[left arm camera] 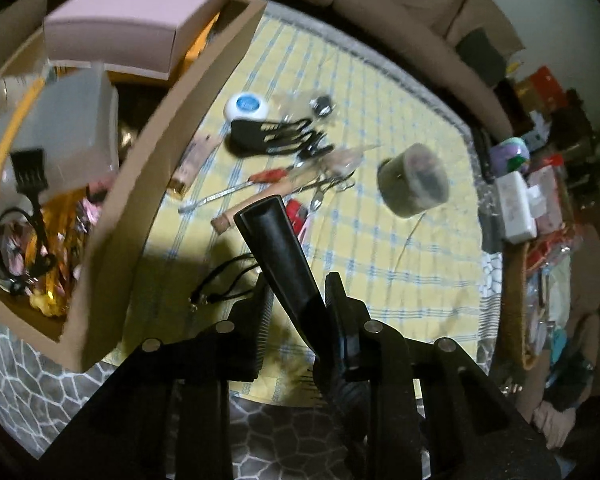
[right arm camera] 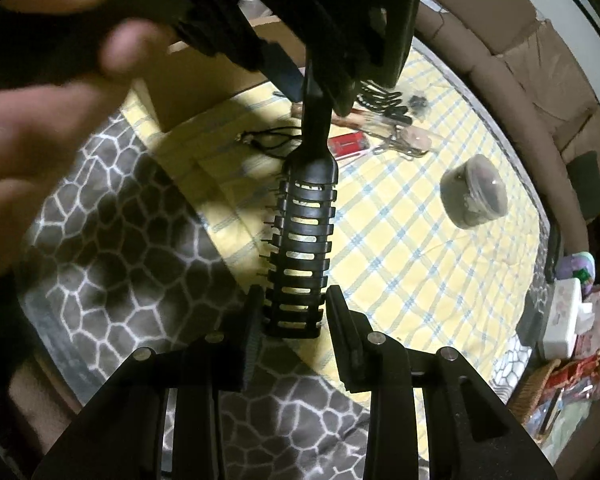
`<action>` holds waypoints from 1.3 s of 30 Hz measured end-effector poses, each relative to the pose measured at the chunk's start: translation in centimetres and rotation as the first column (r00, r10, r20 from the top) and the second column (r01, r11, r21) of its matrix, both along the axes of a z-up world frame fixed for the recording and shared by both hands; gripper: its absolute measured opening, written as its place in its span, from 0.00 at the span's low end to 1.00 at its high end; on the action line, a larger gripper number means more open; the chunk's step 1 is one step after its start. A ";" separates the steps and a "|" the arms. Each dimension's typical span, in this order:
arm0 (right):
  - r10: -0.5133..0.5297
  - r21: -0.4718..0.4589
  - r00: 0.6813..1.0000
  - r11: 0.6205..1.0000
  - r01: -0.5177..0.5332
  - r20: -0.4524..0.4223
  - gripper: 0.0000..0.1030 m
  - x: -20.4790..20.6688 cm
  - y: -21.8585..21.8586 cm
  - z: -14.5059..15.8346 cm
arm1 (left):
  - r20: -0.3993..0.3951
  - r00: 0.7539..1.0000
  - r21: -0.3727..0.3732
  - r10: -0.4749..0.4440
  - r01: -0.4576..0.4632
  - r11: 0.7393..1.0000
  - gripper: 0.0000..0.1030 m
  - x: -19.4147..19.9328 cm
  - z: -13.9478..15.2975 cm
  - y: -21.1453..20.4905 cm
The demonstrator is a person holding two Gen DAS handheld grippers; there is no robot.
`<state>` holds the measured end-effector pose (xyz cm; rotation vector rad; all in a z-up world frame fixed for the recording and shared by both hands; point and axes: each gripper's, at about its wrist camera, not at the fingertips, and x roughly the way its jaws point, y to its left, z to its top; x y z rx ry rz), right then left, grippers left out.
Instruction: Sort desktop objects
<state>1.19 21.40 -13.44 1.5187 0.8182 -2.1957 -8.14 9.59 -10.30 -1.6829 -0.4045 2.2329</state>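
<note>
Right up against the lens, the left gripper (left arm camera: 296, 308) has its two black fingers pressed onto the handle of the black vented plastic hairbrush (left arm camera: 278, 248), holding it in the air above the table, handle end pointing away over the clutter. From the other side, the right gripper (right arm camera: 292, 312) has its fingers spread apart on either side of the brush's slotted head (right arm camera: 306, 240); the gaps are narrow and whether the pads touch it I cannot tell. Below it all spreads the yellow cloth with blue check lines (left arm camera: 380, 272), laid over a grey stone-pattern cover (left arm camera: 28, 368). At the left sits the big open brown cardboard box (left arm camera: 140, 176), with a pink rectangular carton (left arm camera: 140, 16) riding on top and a small black brush (left arm camera: 28, 172) among the things inside. Out on the cloth, well apart from the rest, lies a round clear-lidded tub (left arm camera: 414, 180) on its side. Nearer the box is a cluster: black hair clips (left arm camera: 276, 136), a white round case with a blue top (left arm camera: 247, 106), a red-handled tool (left arm camera: 260, 178), a small red box (left arm camera: 298, 212), and a loop of black hair tie (left arm camera: 224, 284) just beside the left fingers.
</note>
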 end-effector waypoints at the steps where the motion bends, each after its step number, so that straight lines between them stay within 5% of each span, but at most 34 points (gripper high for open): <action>1: 0.000 0.002 1.000 1.000 0.000 -0.005 0.31 -0.1 0.0 0.1 | -0.010 1.000 0.000 0.000 0.000 1.000 0.23 -0.2 0.3 0.0; 19: 0.029 0.057 0.977 0.998 -0.017 -0.212 0.30 -1.8 -5.7 3.5 | -0.129 0.987 0.092 0.097 -0.085 0.992 0.23 -0.9 6.0 -7.1; 28: -0.004 -0.016 0.936 1.000 -0.001 -0.352 0.32 -3.9 -9.1 7.1 | -0.123 0.971 0.297 0.207 -0.163 0.941 0.22 -1.8 7.9 -15.6; 31: -0.021 -0.024 0.917 1.000 0.012 -0.398 0.12 -5.1 -10.4 7.6 | -0.109 0.966 0.303 0.234 -0.192 0.933 0.10 -2.3 7.7 -17.9; 39: -0.092 -0.205 0.956 0.978 0.035 -0.278 0.12 -9.9 -12.9 6.7 | -0.071 0.940 0.264 0.333 -0.305 0.915 0.12 -3.7 5.1 -22.2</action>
